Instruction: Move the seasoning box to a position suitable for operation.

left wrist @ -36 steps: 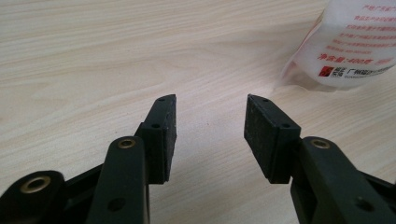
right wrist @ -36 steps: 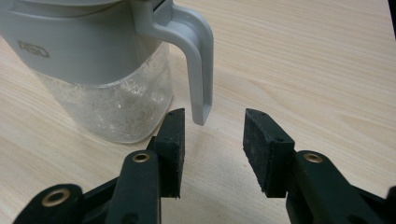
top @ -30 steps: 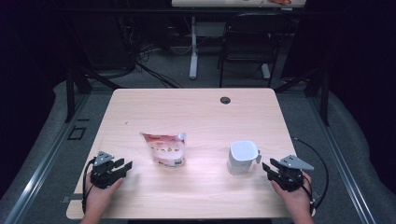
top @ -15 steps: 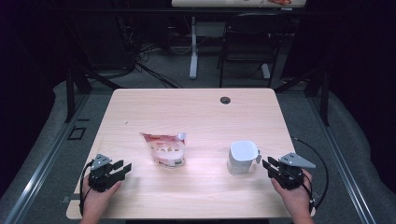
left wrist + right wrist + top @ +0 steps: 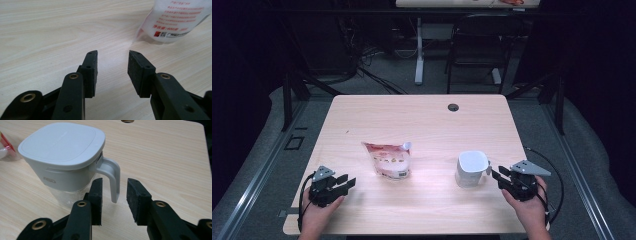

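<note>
table [image 5: 422, 120]: pale wood grain, dark round hole at far edge
pouch [image 5: 388, 160]: white, red band on top, red print, small red square logo
jug [image 5: 472, 168]: white-grey lid and handle, clear lower body
left gripper [image 5: 343, 183]: black jaws, brass-coloured rivets, grey top plate
right gripper [image 5: 498, 176]: black jaws, brass-coloured rivets, grey top plate
floor [image 5: 377, 82]: grey, black cables

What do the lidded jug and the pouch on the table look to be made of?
Jug: probably plastic, with a matte white lid and handle over a clear lower body. Pouch: seemingly flexible plastic film, glossy, printed in red and white, with a spout cap at its top corner.
</note>
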{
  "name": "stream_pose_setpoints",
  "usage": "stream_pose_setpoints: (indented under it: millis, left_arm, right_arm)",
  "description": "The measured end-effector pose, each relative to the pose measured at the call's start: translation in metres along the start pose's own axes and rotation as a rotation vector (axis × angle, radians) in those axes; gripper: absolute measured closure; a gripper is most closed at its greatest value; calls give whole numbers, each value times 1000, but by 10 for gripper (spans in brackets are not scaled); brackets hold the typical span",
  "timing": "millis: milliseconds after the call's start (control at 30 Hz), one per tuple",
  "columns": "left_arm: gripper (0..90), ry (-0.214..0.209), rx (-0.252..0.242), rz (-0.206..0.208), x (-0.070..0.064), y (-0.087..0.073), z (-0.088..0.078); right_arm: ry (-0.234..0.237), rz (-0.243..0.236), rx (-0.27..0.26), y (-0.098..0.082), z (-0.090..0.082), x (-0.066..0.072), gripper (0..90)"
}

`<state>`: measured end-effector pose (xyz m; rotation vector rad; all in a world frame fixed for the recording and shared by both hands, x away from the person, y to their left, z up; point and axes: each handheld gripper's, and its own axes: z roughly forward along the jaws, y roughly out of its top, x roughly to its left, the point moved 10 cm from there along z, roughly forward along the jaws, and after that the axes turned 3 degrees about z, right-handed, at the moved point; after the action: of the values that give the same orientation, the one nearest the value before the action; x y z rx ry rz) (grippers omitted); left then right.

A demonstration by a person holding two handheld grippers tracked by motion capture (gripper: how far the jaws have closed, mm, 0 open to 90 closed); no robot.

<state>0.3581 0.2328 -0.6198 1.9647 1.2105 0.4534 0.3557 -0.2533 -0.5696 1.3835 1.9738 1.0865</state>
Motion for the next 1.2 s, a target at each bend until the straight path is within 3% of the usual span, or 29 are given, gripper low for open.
stream_pose_setpoints:
  millis: [67, 200, 467, 733, 867, 967, 1200]
  left_arm:
    - [597, 5, -7, 3, 1, 1, -1]
    - [597, 10, -3, 2, 3, 0, -1]
    - [597, 11, -7, -14, 4, -1, -1]
    - [596, 18, -9, -25, 6, -3, -1]
    - [594, 18, -13, -25, 6, -3, -1]
    - [592, 15, -13, -25, 6, -3, -1]
    - [590, 22, -12, -25, 7, -4, -1]
  right_arm:
    - [-15, -9, 2, 10, -6, 1, 660]
    - [13, 26, 2, 29, -14, 4, 683]
    - [18, 49, 5, 60, -11, 8, 684]
    - [52, -2, 29, 57, -12, 24, 731]
    - [43, 5, 24, 57, -10, 25, 693]
    - [38, 44, 22, 59, -9, 22, 652]
    - [53, 76, 49, 59, -5, 19, 810]
